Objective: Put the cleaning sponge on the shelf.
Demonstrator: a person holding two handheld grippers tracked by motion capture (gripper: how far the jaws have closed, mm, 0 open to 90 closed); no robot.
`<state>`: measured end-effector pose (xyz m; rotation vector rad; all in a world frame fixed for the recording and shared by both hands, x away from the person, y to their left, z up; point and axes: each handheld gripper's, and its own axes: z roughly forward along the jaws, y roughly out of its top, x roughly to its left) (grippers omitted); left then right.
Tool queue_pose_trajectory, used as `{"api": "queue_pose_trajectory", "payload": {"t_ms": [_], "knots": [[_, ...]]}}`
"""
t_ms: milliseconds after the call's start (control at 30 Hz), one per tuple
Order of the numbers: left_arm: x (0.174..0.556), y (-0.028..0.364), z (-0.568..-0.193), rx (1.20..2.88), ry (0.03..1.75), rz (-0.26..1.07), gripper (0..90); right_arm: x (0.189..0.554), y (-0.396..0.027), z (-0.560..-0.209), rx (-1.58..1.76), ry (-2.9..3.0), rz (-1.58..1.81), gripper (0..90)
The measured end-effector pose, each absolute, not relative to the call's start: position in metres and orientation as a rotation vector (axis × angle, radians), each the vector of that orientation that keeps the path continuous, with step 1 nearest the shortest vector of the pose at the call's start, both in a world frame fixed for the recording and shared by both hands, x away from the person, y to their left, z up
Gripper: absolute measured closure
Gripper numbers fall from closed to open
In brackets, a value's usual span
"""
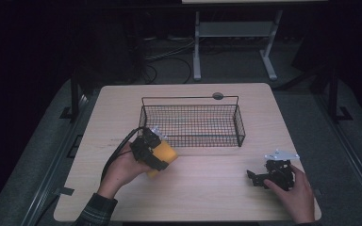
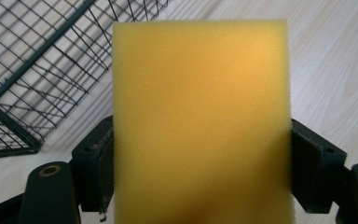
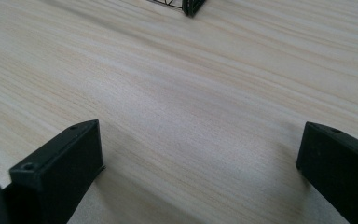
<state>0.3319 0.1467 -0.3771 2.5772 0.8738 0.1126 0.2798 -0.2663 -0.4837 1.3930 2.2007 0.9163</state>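
Sponge clamped beside the basket

The left gripper (image 1: 156, 151) clenches a yellow sponge (image 2: 200, 121) (long axis running out along its jaws) beside the wire basket (image 1: 238, 123); right gripper (image 3: 200, 172) gapes over bare table (image 3: 191, 84).

A pale wood table (image 1: 202, 188) fills the frame's middle; a black wire basket (image 1: 192, 121) sits on its upper centre.

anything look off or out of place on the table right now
Nothing stands out. The wire basket sits upright and square on the table, with no visible damage. The left gripper holds the yellow sponge evenly between its jaws beside the basket; the right gripper rests open.
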Motion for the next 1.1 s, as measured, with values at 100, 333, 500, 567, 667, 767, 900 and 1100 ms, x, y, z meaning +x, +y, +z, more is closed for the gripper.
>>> {"api": "queue_pose_trajectory", "payload": {"t_ms": [100, 333, 500, 567, 667, 767, 900, 1100], "knots": [[0.335, 0.146, -0.372, 2.574, 0.862, 0.124, 22.6, 0.28, -0.266, -0.484, 1.394, 2.202, 0.918, 0.0], [0.343, 0.143, -0.361, 2.559, 0.855, 0.131, 22.6, 0.28, -0.266, -0.484, 1.39, 2.202, 0.917, 0.0], [0.349, 0.142, -0.355, 2.547, 0.854, 0.139, 22.6, 0.28, -0.266, -0.484, 1.392, 2.2, 0.916, 0.0], [0.351, 0.141, -0.353, 2.544, 0.854, 0.14, 22.6, 0.28, -0.266, -0.484, 1.394, 2.198, 0.919, 0.0], [0.356, 0.14, -0.349, 2.538, 0.851, 0.148, 22.6, 0.28, -0.266, -0.484, 1.394, 2.199, 0.92, 0.0], [0.361, 0.139, -0.346, 2.533, 0.851, 0.151, 22.6, 0.28, -0.266, -0.484, 1.391, 2.201, 0.916, 0.0], [0.368, 0.136, -0.343, 2.518, 0.852, 0.151, 22.6, 0.28, -0.266, -0.484, 1.392, 2.201, 0.916, 0.0], [0.38, 0.132, -0.338, 2.513, 0.841, 0.158, 22.6, 0.28, -0.266, -0.484, 1.392, 2.201, 0.917, 0.0]]}}
